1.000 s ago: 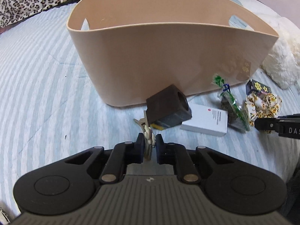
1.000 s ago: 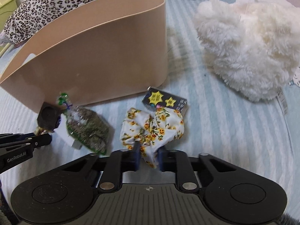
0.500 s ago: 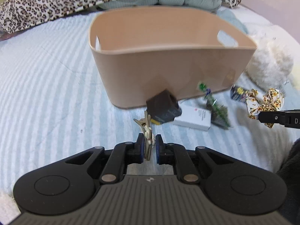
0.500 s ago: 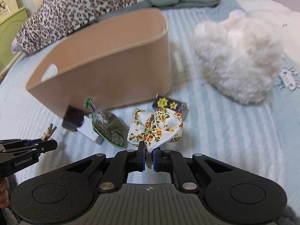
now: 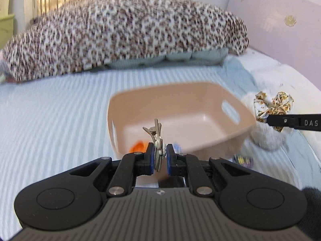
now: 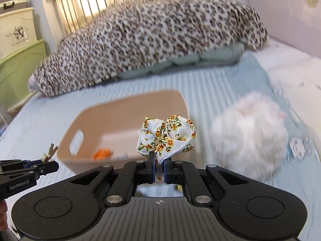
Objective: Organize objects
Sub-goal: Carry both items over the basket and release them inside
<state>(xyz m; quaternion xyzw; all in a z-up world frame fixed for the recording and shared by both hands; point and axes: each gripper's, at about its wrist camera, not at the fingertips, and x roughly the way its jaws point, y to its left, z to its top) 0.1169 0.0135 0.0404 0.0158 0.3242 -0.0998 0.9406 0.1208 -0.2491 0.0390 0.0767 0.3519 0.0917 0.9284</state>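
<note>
My left gripper is shut on a beige hair clip with a small white ornament, held upright above the near wall of the beige bin. In the right wrist view, my right gripper is shut on a white scrunchie with yellow flowers, lifted over the bin. An orange item lies on the bin's floor. The scrunchie and the right gripper's finger show at the right of the left wrist view. The clip shows at the left of the right wrist view.
A fluffy white plush lies right of the bin on the striped blue bedspread. A leopard-print blanket is heaped at the head of the bed over a green pillow. A small dark star-printed packet lies by the bin.
Both grippers have risen with their items, from the bedspread beside the bin to above its rim. The views have tilted up, so the bin's inside and the blanket show.
</note>
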